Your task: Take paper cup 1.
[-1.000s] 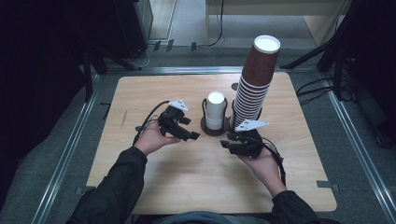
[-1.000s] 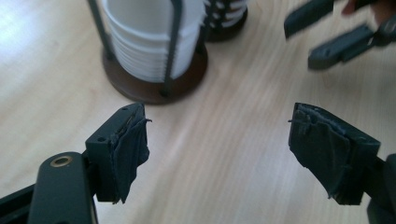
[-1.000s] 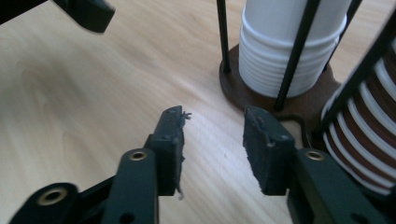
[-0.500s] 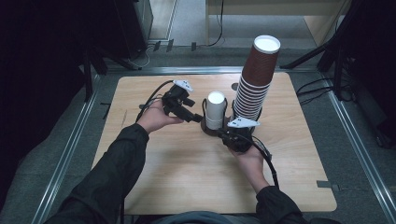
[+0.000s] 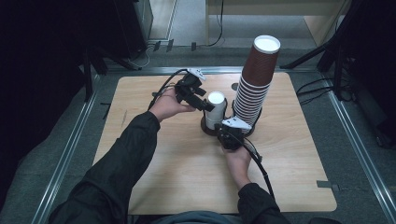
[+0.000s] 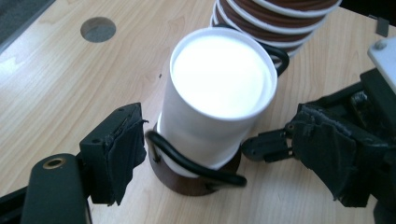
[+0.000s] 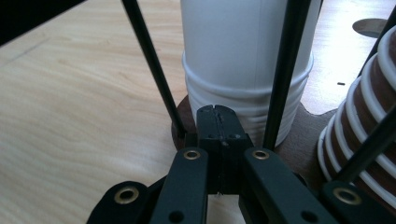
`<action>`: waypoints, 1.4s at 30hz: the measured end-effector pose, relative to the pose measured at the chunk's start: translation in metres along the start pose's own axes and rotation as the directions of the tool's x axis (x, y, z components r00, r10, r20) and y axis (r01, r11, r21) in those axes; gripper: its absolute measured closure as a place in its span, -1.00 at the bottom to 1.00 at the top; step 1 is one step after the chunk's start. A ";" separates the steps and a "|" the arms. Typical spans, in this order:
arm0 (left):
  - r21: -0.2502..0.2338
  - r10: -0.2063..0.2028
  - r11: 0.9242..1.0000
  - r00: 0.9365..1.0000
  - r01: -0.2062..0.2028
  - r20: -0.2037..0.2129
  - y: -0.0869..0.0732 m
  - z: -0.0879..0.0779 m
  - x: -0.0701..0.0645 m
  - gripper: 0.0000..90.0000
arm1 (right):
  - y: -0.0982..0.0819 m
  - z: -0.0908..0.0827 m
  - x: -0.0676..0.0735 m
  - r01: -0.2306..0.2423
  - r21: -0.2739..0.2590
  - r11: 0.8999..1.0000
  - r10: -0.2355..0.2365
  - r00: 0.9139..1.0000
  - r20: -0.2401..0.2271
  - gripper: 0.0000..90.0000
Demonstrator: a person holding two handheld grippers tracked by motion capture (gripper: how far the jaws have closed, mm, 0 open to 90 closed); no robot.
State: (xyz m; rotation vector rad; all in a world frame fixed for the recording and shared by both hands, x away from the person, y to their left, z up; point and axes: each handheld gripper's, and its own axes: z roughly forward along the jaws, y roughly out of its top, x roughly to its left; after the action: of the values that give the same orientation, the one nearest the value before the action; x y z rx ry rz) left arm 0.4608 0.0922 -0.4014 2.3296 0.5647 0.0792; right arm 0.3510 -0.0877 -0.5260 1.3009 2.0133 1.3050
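Note:
A white paper cup stack [image 5: 215,108] stands in a black wire holder on a round brown base [image 6: 187,184]. Beside it rises a tall stack of brown cups [image 5: 256,79]. My left gripper [image 5: 205,105] is open, and in the left gripper view its gripper [image 6: 219,156] has one jaw on each side of the white cup [image 6: 219,88], apart from its wall. My right gripper [image 5: 224,132] is low at the holder's near side. In the right gripper view its gripper [image 7: 217,119] is shut, tips against the base [image 7: 308,130] below the white cup [image 7: 243,46].
The brown cups [image 7: 369,107] crowd the right of the holder. The wooden table [image 5: 154,154] has a round hole [image 6: 98,29] beyond the cups. Metal rails and dark floor border the table, with cables at the far right.
My left gripper moved forward and right, up to the white cup. My right gripper moved forward to the holder's base.

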 end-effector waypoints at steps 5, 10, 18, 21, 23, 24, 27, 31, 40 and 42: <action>0.015 0.021 1.000 1.000 -0.021 0.008 0.006 0.009 -0.004 -0.62 | 0.000 0.006 0.003 -0.004 -0.019 1.000 0.005 1.000 0.008 1.00; 0.019 0.002 1.000 1.000 -0.003 0.019 0.007 0.015 -0.002 -0.62 | 0.000 0.009 0.003 -0.010 -0.016 1.000 0.010 1.000 0.011 1.00; 0.005 0.008 1.000 1.000 -0.008 0.003 0.008 0.016 -0.003 -0.43 | 0.002 0.008 0.002 0.018 -0.002 1.000 -0.018 1.000 0.005 1.00; 0.014 0.008 1.000 1.000 -0.008 -0.022 0.008 0.015 -0.003 -0.27 | 0.001 0.008 0.002 0.018 -0.001 1.000 -0.018 1.000 0.005 1.00; 0.021 0.015 1.000 0.999 -0.014 -0.030 0.007 0.015 -0.004 -0.26 | 0.001 0.009 0.002 0.016 -0.001 1.000 -0.016 1.000 0.005 1.00; 0.023 0.020 1.000 0.999 -0.019 -0.038 0.008 0.015 -0.005 -0.25 | 0.002 0.009 0.002 0.018 -0.001 1.000 -0.018 1.000 0.004 1.00; 0.028 0.028 0.999 0.998 -0.026 -0.052 0.009 0.014 -0.007 -0.24 | 0.002 0.009 0.002 0.024 0.002 1.000 -0.024 1.000 0.004 1.00; 0.020 0.022 1.000 0.998 -0.021 -0.055 0.011 0.011 -0.007 -0.24 | 0.003 0.009 0.000 0.020 0.006 1.000 -0.020 1.000 -0.006 0.98; -0.009 0.014 1.000 0.998 -0.015 -0.054 0.019 -0.004 -0.010 -0.22 | 0.004 0.007 -0.001 0.022 0.013 1.000 -0.021 1.000 -0.003 0.98; -0.013 0.022 1.000 0.998 -0.023 -0.055 0.022 -0.008 -0.012 -0.22 | 0.004 0.007 -0.002 0.026 0.014 1.000 -0.026 1.000 0.001 0.98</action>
State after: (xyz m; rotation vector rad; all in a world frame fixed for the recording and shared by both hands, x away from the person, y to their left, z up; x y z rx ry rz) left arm 0.4569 0.0782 -0.3800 2.3271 0.5640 0.1576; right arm 0.3589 -0.0854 -0.5260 1.2773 2.0358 1.2805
